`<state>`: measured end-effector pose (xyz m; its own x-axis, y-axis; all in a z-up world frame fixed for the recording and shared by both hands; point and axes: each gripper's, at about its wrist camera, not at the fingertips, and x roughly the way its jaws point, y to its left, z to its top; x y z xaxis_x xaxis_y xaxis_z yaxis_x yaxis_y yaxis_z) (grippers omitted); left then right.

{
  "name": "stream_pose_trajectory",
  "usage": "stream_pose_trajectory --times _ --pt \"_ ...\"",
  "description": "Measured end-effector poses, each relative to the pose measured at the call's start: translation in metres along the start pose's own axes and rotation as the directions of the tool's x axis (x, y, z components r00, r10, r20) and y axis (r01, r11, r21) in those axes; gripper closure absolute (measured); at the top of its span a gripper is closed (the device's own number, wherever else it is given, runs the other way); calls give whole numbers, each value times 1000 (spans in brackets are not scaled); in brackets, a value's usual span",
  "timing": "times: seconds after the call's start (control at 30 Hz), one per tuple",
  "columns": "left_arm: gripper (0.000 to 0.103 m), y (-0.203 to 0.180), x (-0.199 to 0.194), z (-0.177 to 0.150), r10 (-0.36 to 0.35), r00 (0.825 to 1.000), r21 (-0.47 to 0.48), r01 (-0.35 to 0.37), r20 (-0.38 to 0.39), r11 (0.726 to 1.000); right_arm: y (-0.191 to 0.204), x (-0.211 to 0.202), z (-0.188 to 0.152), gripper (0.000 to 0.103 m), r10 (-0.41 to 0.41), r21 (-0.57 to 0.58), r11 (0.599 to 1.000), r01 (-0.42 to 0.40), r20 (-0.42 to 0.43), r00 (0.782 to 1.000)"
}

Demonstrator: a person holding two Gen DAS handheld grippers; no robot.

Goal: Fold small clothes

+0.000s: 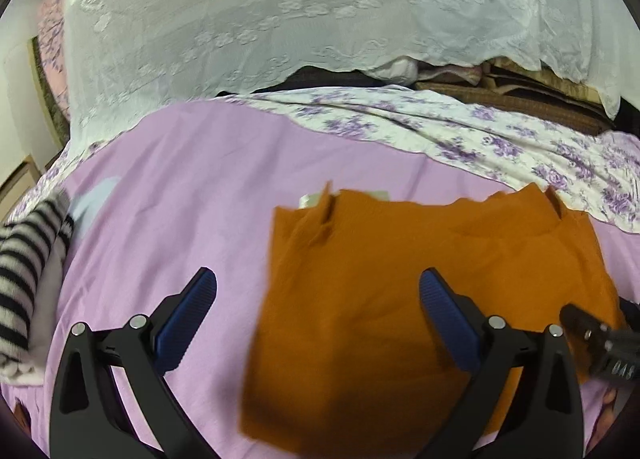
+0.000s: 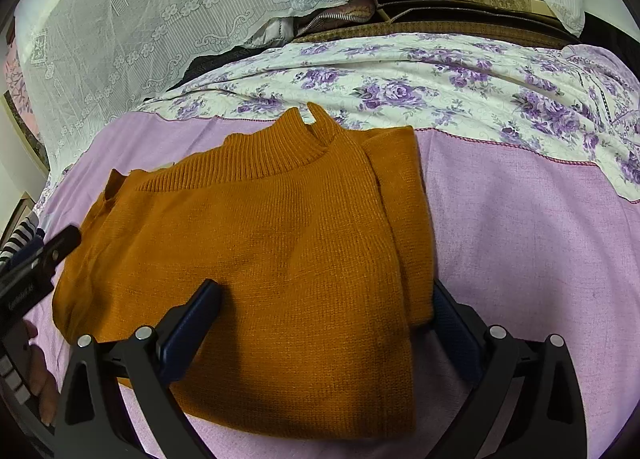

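An orange knit sweater [image 1: 400, 299] [image 2: 280, 243] lies folded on the pink bedsheet [image 1: 180, 179] [image 2: 540, 239], collar toward the far side. My left gripper [image 1: 318, 295] is open above the sweater's left edge; its right finger is over the knit and its left finger over bare sheet. My right gripper [image 2: 324, 299] is open at the sweater's near right corner. Its left finger rests over the knit, and the sweater's folded right edge hides the tip of its right finger. Each gripper shows at the edge of the other's view.
A black-and-white striped garment [image 1: 24, 279] [image 2: 20, 235] and a pale blue piece [image 1: 92, 199] lie at the left. A floral purple sheet [image 2: 440, 87] borders the far side, with a white lace cover [image 1: 280, 19] over stacked things behind. A hand [image 2: 38, 375] holds the left gripper.
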<state>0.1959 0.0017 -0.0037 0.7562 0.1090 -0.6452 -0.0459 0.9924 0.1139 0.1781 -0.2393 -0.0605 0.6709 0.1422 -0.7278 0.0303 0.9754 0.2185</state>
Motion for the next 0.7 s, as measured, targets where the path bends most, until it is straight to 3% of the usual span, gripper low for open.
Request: stream_pose_trajectory --times 0.1,0.17,0.3,0.37,0.47,0.53,0.63,0.7 --pt "4 -18 31 -1 32 996 43 -29 -85 999 -1 0 0 3 9 7 1000 -9 0 1000" --pt "4 -15 48 -10 -6 992 14 8 -130 1000 -5 -5 2 3 47 33 998 -47 10 999" --pt "4 1 48 -12 -68 988 -63 59 -141 996 -31 -50 16 3 122 129 980 -154 227 966" --pt "4 4 38 -15 -57 992 -76 48 -113 996 -40 -63 22 3 129 138 976 -170 261 957" --pt "4 8 16 -19 -50 998 -61 47 -39 997 -60 -55 23 5 145 216 957 -194 226 963" --pt "4 10 4 -23 -69 998 -56 68 -10 996 -73 -38 19 17 182 293 929 -227 171 968" --pt "4 14 10 -24 -71 997 -63 68 -34 996 -82 -16 11 31 233 363 896 -256 105 967" --pt "4 19 19 -24 -88 993 -92 81 -74 992 -83 -13 10 33 232 364 896 -254 104 967"
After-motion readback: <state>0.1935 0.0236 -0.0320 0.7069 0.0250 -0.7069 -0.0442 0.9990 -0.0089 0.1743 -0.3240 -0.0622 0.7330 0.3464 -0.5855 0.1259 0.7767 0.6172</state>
